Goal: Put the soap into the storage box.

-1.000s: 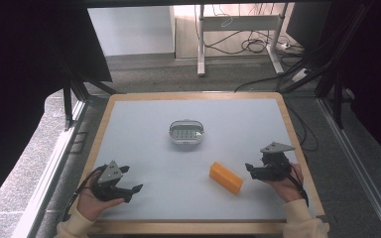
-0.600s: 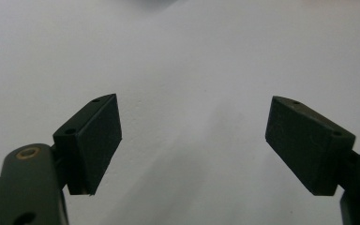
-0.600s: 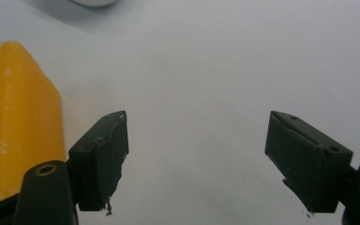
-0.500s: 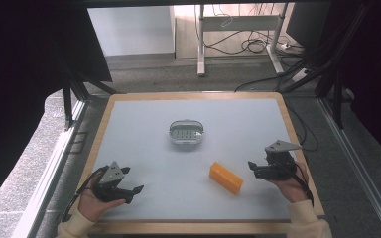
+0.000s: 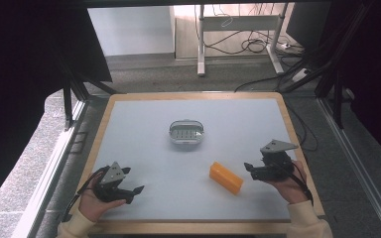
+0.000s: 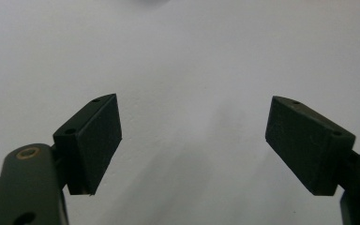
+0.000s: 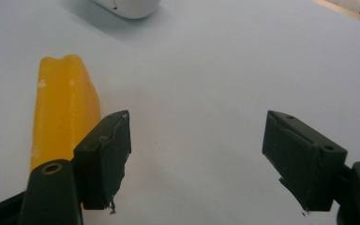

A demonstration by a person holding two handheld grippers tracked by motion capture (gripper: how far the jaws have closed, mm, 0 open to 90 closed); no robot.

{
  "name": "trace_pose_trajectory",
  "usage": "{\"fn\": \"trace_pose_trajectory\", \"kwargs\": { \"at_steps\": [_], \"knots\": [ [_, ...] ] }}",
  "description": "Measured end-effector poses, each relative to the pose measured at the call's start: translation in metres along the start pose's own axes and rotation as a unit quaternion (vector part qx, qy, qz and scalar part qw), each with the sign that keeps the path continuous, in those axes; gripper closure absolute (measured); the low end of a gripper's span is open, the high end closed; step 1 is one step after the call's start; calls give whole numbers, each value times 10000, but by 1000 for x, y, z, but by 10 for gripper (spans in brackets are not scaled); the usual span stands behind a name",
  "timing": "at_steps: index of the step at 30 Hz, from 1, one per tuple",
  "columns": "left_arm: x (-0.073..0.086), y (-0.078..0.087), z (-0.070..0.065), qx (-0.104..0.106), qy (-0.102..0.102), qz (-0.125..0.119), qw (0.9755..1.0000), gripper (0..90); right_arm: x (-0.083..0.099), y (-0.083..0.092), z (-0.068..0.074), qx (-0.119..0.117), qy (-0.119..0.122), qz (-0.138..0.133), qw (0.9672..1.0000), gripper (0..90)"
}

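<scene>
Orange block (image 5: pixel 225 177) just beside open right hand-held gripper (image 5: pixel 250 170)

Both the left gripper (image 5: pixel 129 191) and right gripper (image 5: pixel 250 168) hold jaws wide apart.

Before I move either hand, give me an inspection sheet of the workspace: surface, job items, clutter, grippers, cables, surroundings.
Surface: pale blue-grey table top with a wooden rim, flat; no spills seen.
Job's things: orange block lying flat near the right side; small oval clear container at mid-table, apart from the block.
Clutter: nothing seen.
Grippers: left hand-held gripper jaws open, over bare table, holding nothing; right hand-held gripper jaws open, beside the block, which lies outside the gap next to one jaw.
Cables: a cable trails from each gripper along the hand; loose floor cables lie beyond the table.
Surroundings: white desk legs on the far floor, dark frame posts at both sides.
</scene>
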State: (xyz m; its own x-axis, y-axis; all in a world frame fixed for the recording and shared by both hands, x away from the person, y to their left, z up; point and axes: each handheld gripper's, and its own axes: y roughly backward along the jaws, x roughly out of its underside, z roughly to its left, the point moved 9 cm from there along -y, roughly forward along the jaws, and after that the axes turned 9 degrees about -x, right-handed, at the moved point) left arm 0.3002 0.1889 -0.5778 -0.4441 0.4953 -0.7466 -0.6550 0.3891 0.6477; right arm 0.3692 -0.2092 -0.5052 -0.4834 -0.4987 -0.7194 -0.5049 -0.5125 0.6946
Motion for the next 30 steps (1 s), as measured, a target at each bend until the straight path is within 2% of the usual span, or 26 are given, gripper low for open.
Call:
{"fn": "trace_pose_trajectory", "kwargs": {
  "at_steps": [6,8,15,19,22,30],
  "knots": [
    [0,-1,0,-5,-6,24,10000,188,-3,0,7,-117,77,40,9999,246],
    [0,0,0,-8,-9,8,10000,188,-4,-1,13,-233,72,136,9996,252],
    [-2,2,1,-12,-18,-38,10000,188,-11,-3,22,-319,121,284,9990,251],
    [-2,2,0,8,-45,-45,10000,188,-17,-7,29,-437,141,350,9983,252],
    [-2,3,0,26,-34,-75,10000,188,-20,-14,37,-586,78,522,9969,265],
    [-2,2,1,13,-58,-63,10000,188,-31,-24,51,-734,222,651,9949,273]
  ]
}}
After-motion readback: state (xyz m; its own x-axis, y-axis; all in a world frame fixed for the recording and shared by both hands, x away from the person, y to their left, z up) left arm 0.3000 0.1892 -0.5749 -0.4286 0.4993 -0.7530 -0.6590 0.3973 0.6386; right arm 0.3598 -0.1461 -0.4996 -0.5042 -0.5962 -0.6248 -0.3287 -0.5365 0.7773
